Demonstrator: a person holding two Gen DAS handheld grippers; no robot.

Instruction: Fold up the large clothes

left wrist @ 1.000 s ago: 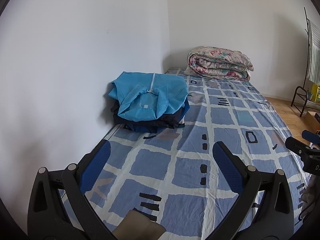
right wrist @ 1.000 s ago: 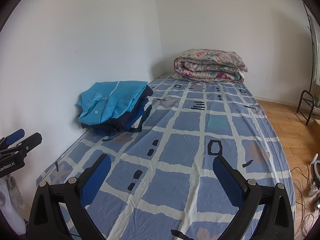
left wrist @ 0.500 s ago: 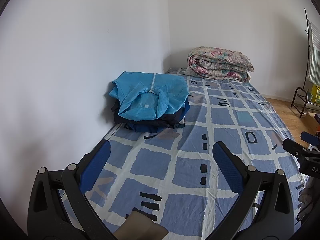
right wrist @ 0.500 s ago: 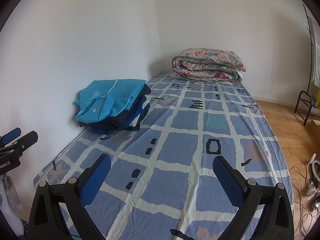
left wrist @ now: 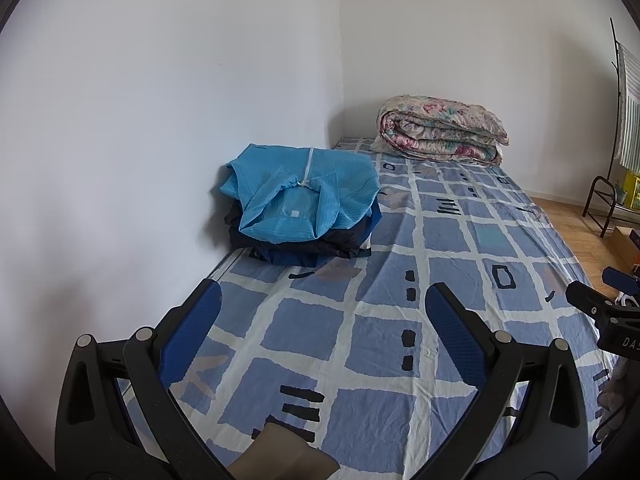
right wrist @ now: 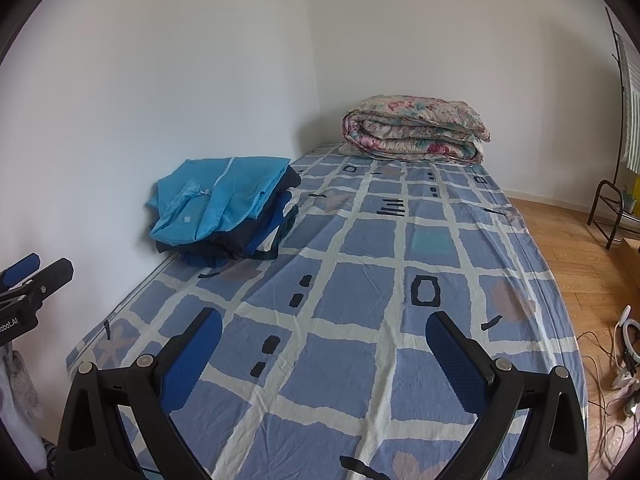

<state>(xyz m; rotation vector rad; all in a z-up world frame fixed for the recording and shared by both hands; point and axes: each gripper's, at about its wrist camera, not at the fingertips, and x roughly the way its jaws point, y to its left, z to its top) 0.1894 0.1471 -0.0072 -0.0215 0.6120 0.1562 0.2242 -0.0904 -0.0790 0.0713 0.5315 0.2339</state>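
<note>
A bed (left wrist: 400,344) covered by a sheet of blue squares on a white grid fills most of both views, pushed into the corner of white walls (left wrist: 160,100). The folded clothes (left wrist: 304,204) lie in a stack on the sheet against the left wall, a bright blue garment on top of darker ones. At the far end rests a rolled floral quilt (right wrist: 416,132). Wooden floor (right wrist: 580,248) runs along the bed's right side, with a dark metal rack (right wrist: 612,208) and cables (right wrist: 600,360). The left gripper (left wrist: 322,330) and right gripper (right wrist: 324,346) hover above the near sheet, jaws wide apart, holding nothing.
</note>
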